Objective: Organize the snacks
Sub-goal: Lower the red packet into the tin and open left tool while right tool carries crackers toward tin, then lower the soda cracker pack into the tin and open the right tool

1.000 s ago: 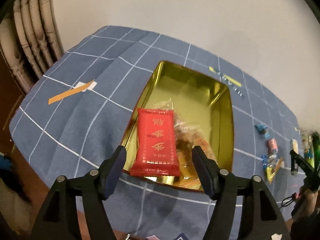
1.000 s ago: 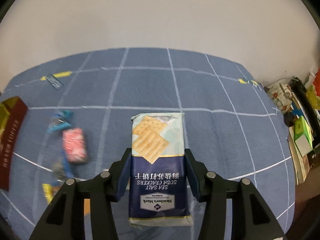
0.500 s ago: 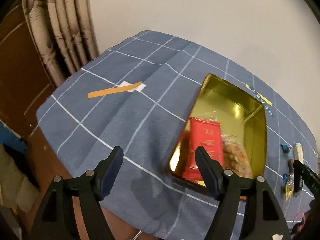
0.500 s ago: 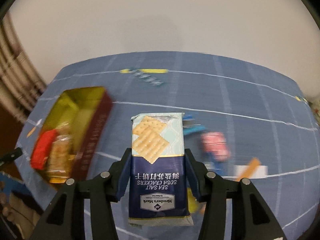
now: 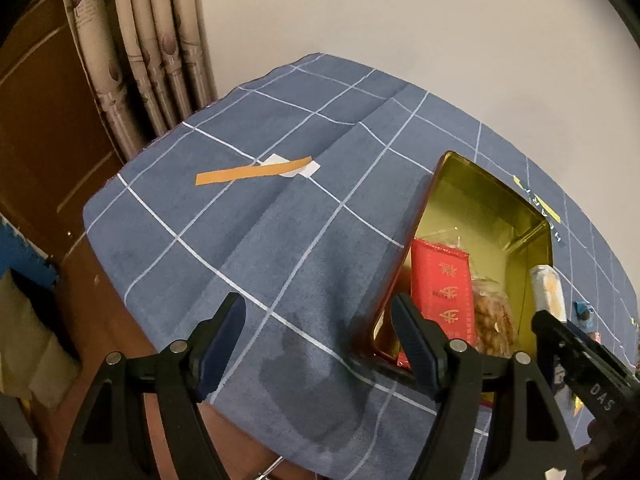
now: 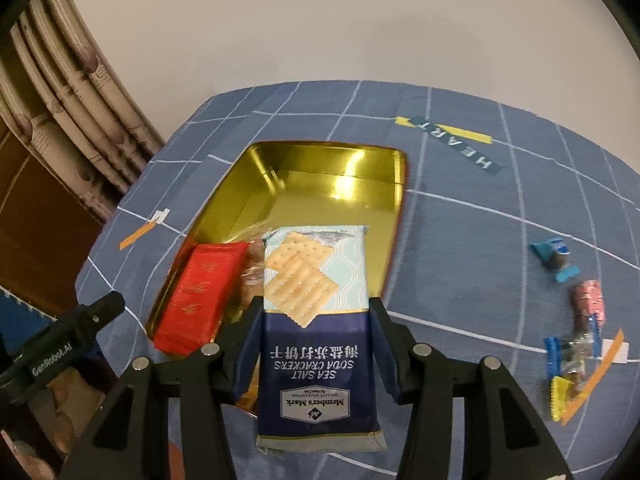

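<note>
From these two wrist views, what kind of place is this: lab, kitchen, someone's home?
Most likely a room in a home. A table under a blue checked tablecloth stands against a plain wall, patterned curtains hang beside a brown wooden door, and a gold tin of snacks sits on the cloth.

Left gripper (image 5: 318, 334) gapes beside gold tin (image 5: 496, 200)
</note>
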Demonstrator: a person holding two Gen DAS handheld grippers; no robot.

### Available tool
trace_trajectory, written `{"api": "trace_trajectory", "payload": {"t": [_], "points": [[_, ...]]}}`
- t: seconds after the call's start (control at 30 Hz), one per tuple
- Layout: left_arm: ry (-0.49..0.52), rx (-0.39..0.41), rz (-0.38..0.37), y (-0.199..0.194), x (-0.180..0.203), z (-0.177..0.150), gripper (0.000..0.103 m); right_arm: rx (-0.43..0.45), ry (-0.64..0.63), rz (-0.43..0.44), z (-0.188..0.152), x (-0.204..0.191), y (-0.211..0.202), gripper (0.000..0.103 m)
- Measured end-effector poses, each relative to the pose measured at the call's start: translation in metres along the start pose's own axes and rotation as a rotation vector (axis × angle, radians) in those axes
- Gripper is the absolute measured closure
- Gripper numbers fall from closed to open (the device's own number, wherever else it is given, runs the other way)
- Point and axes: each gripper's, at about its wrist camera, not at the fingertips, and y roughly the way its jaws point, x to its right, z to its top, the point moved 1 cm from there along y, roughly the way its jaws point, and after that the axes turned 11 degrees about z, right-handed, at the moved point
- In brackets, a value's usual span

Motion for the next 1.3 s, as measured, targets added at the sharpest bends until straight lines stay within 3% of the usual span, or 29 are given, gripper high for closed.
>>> {"api": "trace_trajectory", "payload": {"t": [0.73, 1.3], "points": [[-0.037, -0.047, -0.012, 0.007, -0.005, -0.002, 0.031, -0.044, 0.029, 0.001, -0.004, -0.005, 0.025, 0.052], [-0.016, -0.059, -0.011, 0.011, 0.0, -0.005, 0.03, -0.053, -0.042, -0.018, -0.01, -0.012, 0.026, 0.05]]}}
